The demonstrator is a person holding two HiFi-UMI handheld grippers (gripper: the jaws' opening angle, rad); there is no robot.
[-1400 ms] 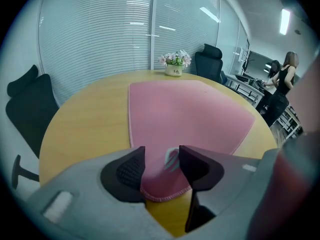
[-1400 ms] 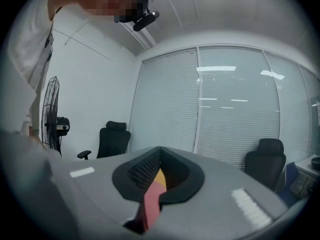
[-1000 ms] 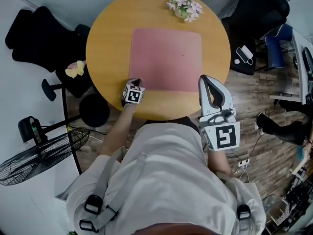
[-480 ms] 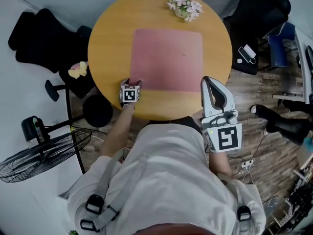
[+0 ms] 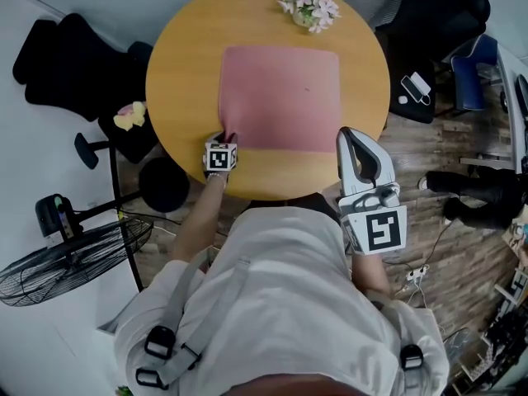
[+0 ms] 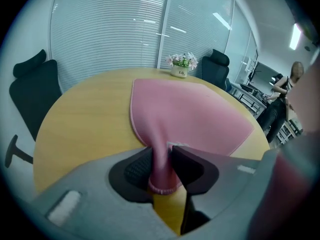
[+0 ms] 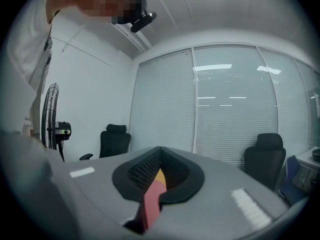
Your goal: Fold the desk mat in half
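Observation:
A pink desk mat (image 5: 280,97) lies flat on the round wooden table (image 5: 186,64). My left gripper (image 5: 227,137) is at the mat's near left corner. In the left gripper view the corner of the desk mat (image 6: 195,114) is drawn up into a pinched fold, and the left gripper (image 6: 162,159) is closing, its pads pressing on that fold. My right gripper (image 5: 346,134) hovers by the mat's near right corner, raised above the table. In its own view the right gripper (image 7: 159,156) is shut with nothing in it; a strip of pink and yellow shows through the slit below.
A small pot of flowers (image 5: 311,11) stands at the table's far edge, beyond the mat. Black office chairs (image 5: 66,56) stand to the left and far right. A floor fan (image 5: 58,262) is at the near left.
The left gripper has shifted slightly at the near left corner and taken hold of it; the mat's left edge there is now puckered up. The right gripper has stayed put.

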